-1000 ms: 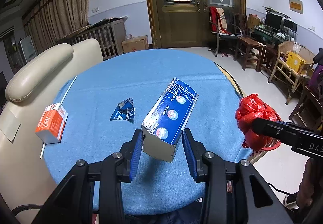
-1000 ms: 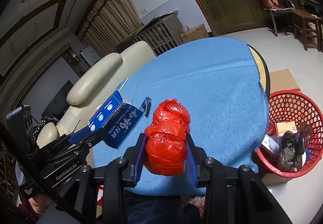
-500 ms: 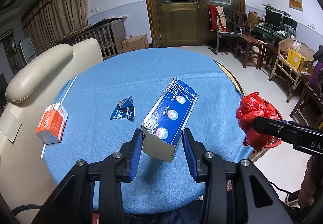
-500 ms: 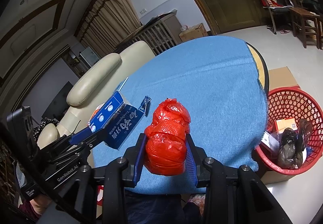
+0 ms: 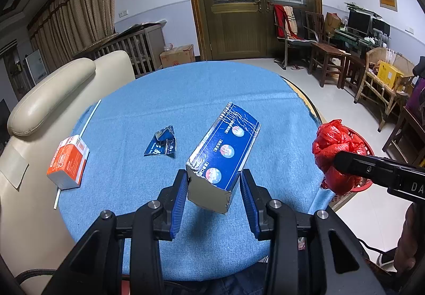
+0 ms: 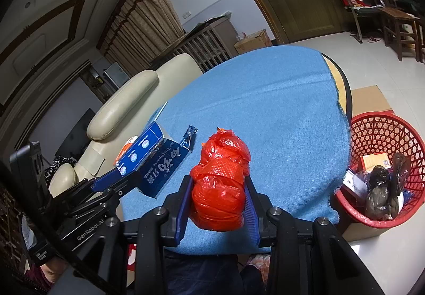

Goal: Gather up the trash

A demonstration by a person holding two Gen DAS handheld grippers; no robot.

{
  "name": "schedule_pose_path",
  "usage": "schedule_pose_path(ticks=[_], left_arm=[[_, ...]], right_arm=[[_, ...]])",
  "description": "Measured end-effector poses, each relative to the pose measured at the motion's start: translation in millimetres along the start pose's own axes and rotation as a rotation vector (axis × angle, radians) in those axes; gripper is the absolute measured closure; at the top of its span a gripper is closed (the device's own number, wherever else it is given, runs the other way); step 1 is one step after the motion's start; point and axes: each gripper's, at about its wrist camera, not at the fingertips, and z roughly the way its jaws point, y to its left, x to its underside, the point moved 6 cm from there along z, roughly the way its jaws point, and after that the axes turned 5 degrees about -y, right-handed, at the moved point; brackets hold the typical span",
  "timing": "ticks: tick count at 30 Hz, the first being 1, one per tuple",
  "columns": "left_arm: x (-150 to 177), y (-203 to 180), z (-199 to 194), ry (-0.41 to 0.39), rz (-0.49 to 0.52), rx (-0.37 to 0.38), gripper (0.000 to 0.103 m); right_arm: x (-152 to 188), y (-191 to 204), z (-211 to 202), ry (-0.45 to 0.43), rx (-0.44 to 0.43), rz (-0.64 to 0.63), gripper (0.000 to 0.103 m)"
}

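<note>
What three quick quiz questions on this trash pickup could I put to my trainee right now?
1. True or false: the right gripper is shut on a red plastic bag.
2. What does the left gripper hold?
3. Which trash lies on the blue tablecloth? A) orange carton and crumpled blue wrapper B) a glass bottle

Key: 1 true; 2 the blue toothpaste box; 3 A. The red basket stands beside the table.

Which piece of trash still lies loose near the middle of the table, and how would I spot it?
Start at the round table under the blue cloth. Left of the blue carton held in the left gripper lies a crumpled blue wrapper. Unlike the orange box near the cloth's edge, it is flat, torn and shiny.
</note>
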Motion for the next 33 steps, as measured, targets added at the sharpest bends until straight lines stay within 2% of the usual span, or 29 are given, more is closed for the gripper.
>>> schedule_pose_path(ticks=[33], left_arm=[[3, -2, 10, 0.028, 0.03, 0.001, 0.061]], right_arm=[[4, -3, 5, 0.006, 0.006, 0.036, 0.064]])
